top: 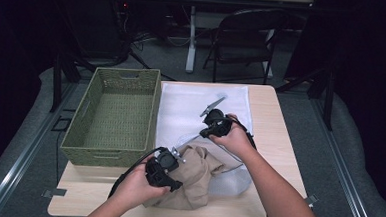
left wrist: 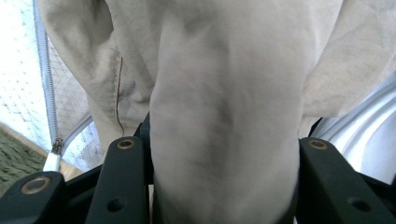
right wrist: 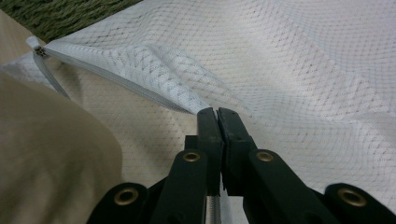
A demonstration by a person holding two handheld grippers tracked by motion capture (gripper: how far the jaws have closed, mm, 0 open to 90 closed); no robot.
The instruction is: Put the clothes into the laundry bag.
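Note:
A beige garment (top: 197, 176) lies bunched at the table's near edge, partly inside the mouth of a white mesh laundry bag (top: 196, 103). My left gripper (top: 174, 180) is shut on a thick fold of that garment (left wrist: 224, 93), which fills the gap between its jaws. My right gripper (top: 203, 134) sits just beyond the garment, shut on the bag's zippered rim (right wrist: 140, 86) and holding that edge lifted off the lower mesh layer (right wrist: 303, 70). The garment (right wrist: 42, 154) lies to the left in the right gripper view.
A green woven basket (top: 113, 157) stands at the table's left, right beside the bag. Bare wooden tabletop (top: 275, 123) runs along the right side. A folding chair (top: 244, 41) and desk legs stand beyond the far edge. The zipper pull (left wrist: 52, 156) hangs near the basket.

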